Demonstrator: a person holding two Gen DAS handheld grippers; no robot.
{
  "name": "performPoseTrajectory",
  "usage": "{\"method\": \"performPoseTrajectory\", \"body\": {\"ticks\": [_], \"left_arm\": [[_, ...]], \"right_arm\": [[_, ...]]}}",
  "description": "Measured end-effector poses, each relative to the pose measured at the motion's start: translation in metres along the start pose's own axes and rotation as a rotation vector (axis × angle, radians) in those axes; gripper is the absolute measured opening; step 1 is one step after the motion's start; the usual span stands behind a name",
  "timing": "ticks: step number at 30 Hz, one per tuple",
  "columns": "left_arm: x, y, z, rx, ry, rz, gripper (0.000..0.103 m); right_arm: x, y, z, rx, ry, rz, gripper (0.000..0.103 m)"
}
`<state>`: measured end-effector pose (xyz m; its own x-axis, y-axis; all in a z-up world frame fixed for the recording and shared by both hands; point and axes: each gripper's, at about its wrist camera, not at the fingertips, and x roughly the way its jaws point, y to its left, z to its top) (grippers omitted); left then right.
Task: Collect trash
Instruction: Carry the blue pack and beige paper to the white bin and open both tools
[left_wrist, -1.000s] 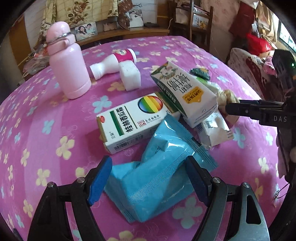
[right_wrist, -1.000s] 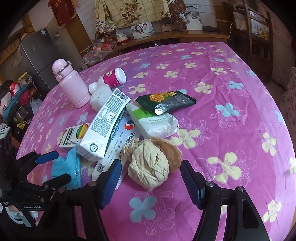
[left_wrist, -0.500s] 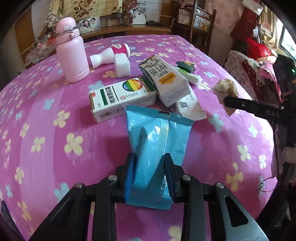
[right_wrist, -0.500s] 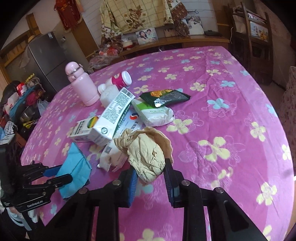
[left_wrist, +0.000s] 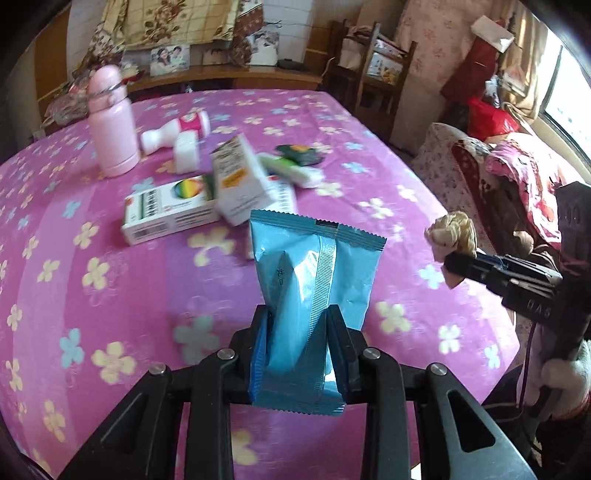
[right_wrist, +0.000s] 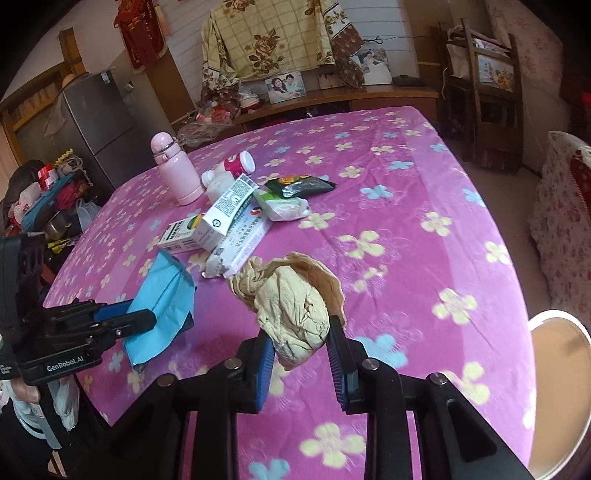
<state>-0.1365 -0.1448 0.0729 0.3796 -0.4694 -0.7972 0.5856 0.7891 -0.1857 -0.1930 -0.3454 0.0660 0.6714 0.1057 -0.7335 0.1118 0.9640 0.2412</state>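
Observation:
My left gripper (left_wrist: 298, 345) is shut on a blue plastic wrapper (left_wrist: 314, 280) and holds it above the pink flowered table (left_wrist: 92, 295). It also shows in the right wrist view (right_wrist: 162, 299), at the left. My right gripper (right_wrist: 302, 363) is shut on a crumpled beige paper ball (right_wrist: 295, 306), lifted off the table; the ball shows at the right of the left wrist view (left_wrist: 452, 236). More trash lies mid-table: a white carton (right_wrist: 229, 210), a medicine box with a rainbow mark (left_wrist: 166, 210), a flat white box (right_wrist: 240, 245), a white packet (right_wrist: 284, 205) and a dark green wrapper (right_wrist: 301, 184).
A pink bottle (right_wrist: 175, 170) stands upright at the back left, with a white and pink bottle (right_wrist: 231, 168) lying beside it. A round pale rim (right_wrist: 561, 391) sits off the table at lower right. A fridge (right_wrist: 96, 125) and chairs (right_wrist: 487, 92) stand around the table.
Both grippers closed on their items and lifted them: the left on the blue wrapper, the right on the paper ball. Both have pulled back from the pile toward the table's near edge.

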Motion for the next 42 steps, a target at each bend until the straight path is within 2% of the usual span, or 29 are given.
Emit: {"method": "performPoseTrajectory", "body": {"ticks": [19,30,42], "left_arm": [[0.02,-0.122,0.016,0.118,-0.022,-0.083,0.032],[0.049,-0.201,0.025,0.195,0.014,-0.169,0.032],[0.083,-0.272,0.031,0.247,0.067,-0.228,0.032]], "right_arm": [[-0.073,-0.087,-0.04,0.136,-0.065,-0.139,0.03],[-0.108,-0.155,-0.066,0.252,-0.075,-0.232,0.03],[-0.126,-0.217,-0.096,0.359,-0.058,-0.305,0.03]]}}
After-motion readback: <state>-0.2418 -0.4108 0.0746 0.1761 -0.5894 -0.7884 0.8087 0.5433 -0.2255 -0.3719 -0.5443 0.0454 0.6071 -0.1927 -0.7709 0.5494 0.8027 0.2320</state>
